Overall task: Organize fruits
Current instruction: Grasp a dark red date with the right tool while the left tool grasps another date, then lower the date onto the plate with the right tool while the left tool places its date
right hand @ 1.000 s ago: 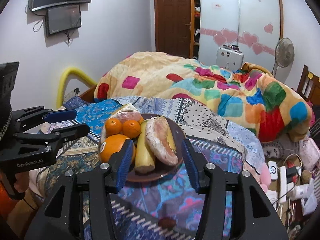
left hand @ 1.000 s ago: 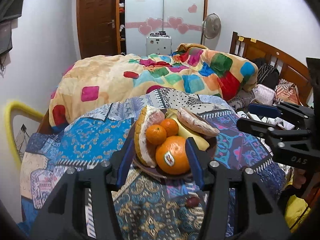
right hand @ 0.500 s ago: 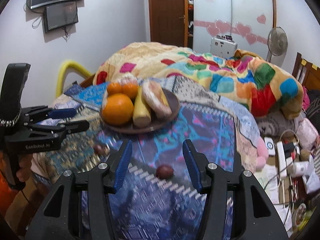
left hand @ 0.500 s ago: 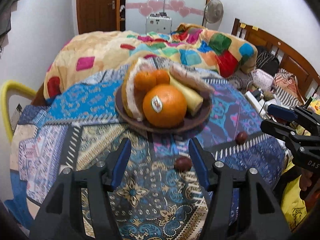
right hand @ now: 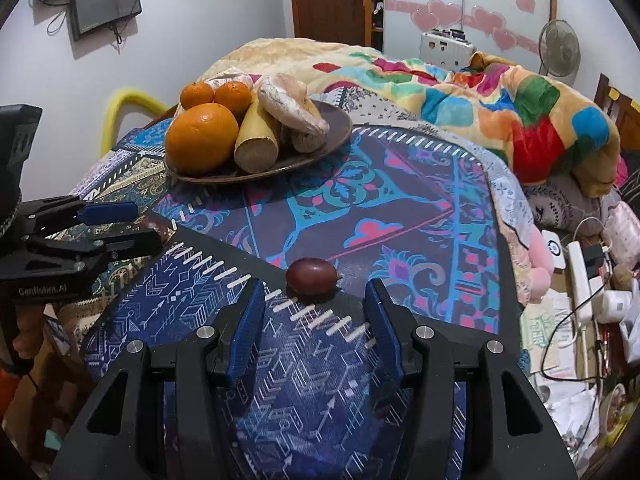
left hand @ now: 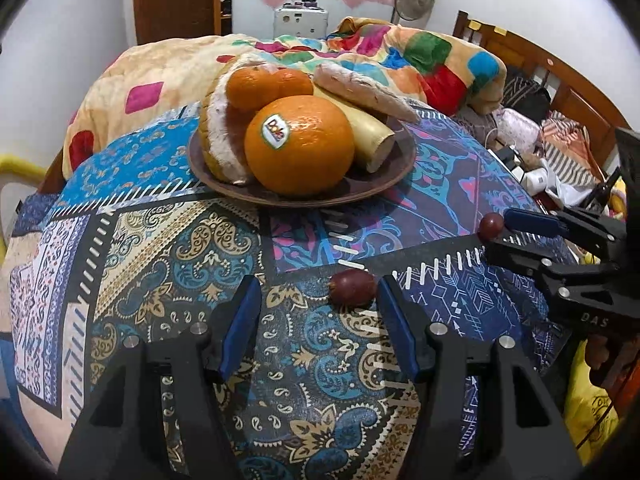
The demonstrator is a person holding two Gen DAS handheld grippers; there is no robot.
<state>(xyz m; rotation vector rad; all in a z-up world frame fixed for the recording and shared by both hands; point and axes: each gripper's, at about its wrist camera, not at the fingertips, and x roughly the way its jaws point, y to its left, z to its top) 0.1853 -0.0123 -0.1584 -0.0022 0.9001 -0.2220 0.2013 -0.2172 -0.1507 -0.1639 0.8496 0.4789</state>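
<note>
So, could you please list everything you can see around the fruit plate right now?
plate: one, brown, on the patterned cloth
large orange: one, stickered, front of plate
small oranges: two, orange, behind it
pale long fruit: one, yellowish, on plate
small dark fruits: two, maroon, on cloth, off plate; second lies before the right gripper
quilt: one, multicoloured, behind
fan: one, far back
left gripper: fingers open, empty
right gripper: fingers open, empty
</note>
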